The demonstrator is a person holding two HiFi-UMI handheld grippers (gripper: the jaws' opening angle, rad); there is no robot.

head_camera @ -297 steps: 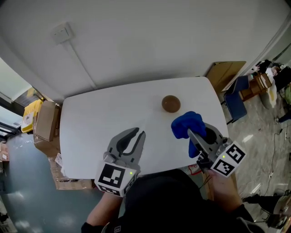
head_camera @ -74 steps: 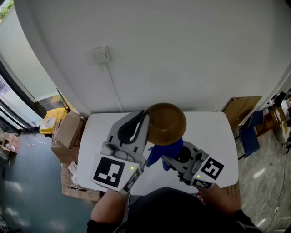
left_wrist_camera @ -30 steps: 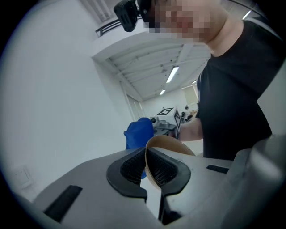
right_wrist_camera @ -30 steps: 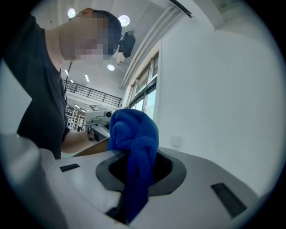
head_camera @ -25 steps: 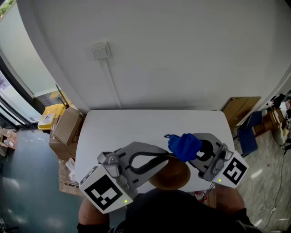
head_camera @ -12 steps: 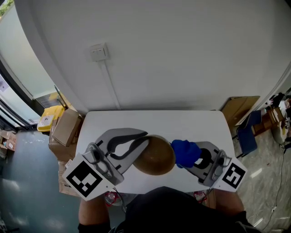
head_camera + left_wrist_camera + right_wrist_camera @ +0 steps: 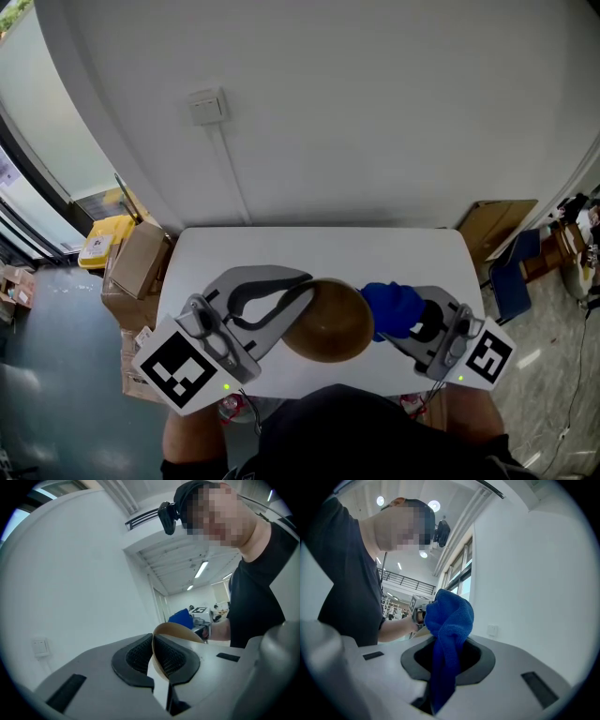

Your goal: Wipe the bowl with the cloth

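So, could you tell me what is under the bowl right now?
The bowl, gripped at its rim by the left gripper, hangs over the white table; the tabletop directly beneath it is covered from view.

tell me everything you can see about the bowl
The bowl is small, round and plain matte brown, maybe wood, with a thin wall. It is lifted off the white table and tipped on its side. The left gripper is shut on its rim, one pad inside and one outside. The bunched blue cloth in the right gripper sits against its right side. No marks or contents are visible.
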